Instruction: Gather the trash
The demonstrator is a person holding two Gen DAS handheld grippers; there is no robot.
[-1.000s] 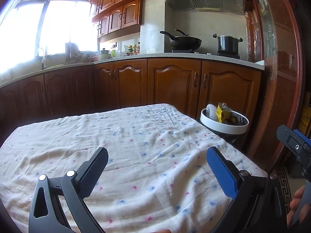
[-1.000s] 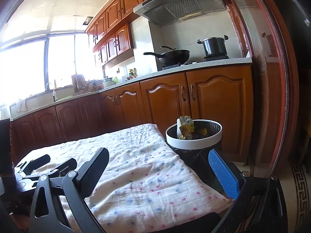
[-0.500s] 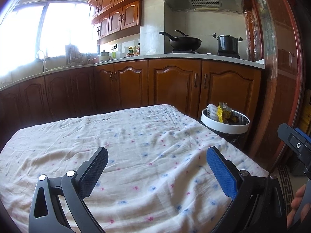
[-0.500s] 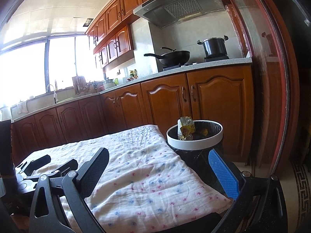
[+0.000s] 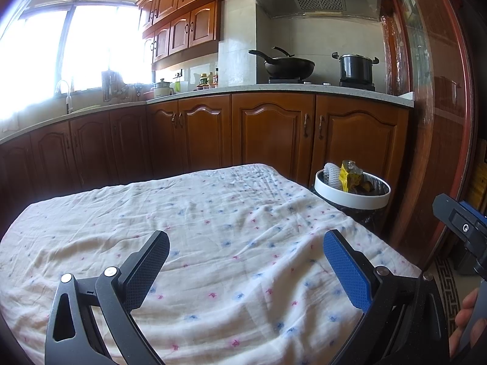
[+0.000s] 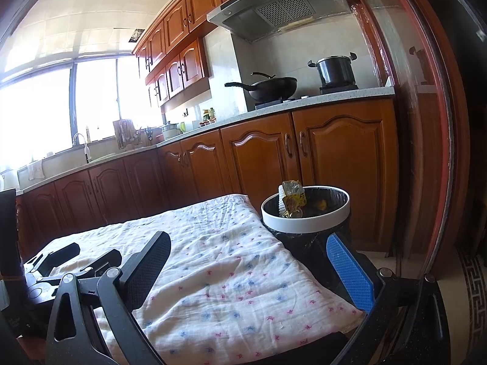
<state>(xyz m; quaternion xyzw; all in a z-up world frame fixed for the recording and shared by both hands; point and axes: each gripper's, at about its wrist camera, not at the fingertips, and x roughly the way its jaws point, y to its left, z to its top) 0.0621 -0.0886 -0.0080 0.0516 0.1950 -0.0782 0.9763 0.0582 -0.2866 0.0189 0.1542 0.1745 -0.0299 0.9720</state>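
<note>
Left gripper: my left gripper [image 5: 246, 252] hangs above the white cloth with small pink and blue flowers [image 5: 213, 243], jaws spread wide, nothing between them. In the right wrist view I see only its dark fingers [image 6: 91, 263] low at the left edge, its body cut off.

Right gripper: my right gripper [image 6: 248, 255] is likewise spread wide and holds nothing; it sits over the cloth's near right corner. In the left wrist view only a black and blue part of it [image 5: 462, 225] shows at the right edge, with a fingertip of the person's hand [image 5: 467, 319] beneath.

Trash: the round black bin with a white rim [image 6: 304, 217] stands just beside the cloth's far right corner. A yellow crinkled wrapper [image 6: 292, 196] and a white foam net sleeve [image 5: 330, 173] stick up above the rim.

Hard to make out: the other pieces deep in the bin are dark and I cannot tell what they are; the window at left is blown out.

Change: against half a second ago, both grippers and the bin's contents look unmoved; the views barely shift.
</note>
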